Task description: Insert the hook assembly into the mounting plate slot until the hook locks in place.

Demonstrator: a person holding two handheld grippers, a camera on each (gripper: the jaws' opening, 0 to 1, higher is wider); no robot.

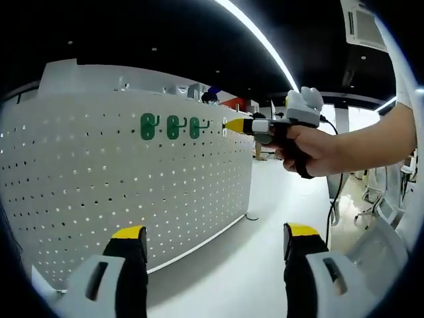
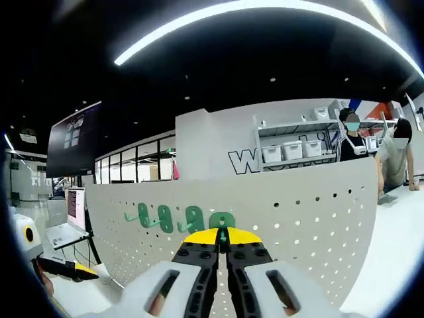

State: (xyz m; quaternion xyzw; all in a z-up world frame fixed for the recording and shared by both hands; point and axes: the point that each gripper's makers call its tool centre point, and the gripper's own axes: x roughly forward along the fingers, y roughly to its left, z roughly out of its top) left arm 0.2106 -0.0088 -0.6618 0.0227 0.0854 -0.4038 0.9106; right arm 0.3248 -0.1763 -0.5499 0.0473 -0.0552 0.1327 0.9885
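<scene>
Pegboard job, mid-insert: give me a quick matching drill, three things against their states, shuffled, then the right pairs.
Things:
1. left gripper
2. right gripper
3. green hooks in a row

States:
A. shut on a green hook at the pegboard
B. already on the pegboard
C. open, holding nothing

Pairs: 1-C, 2-A, 3-B

Three hooks [image 1: 173, 126] side by side on pegboard [image 1: 119, 199]
</scene>
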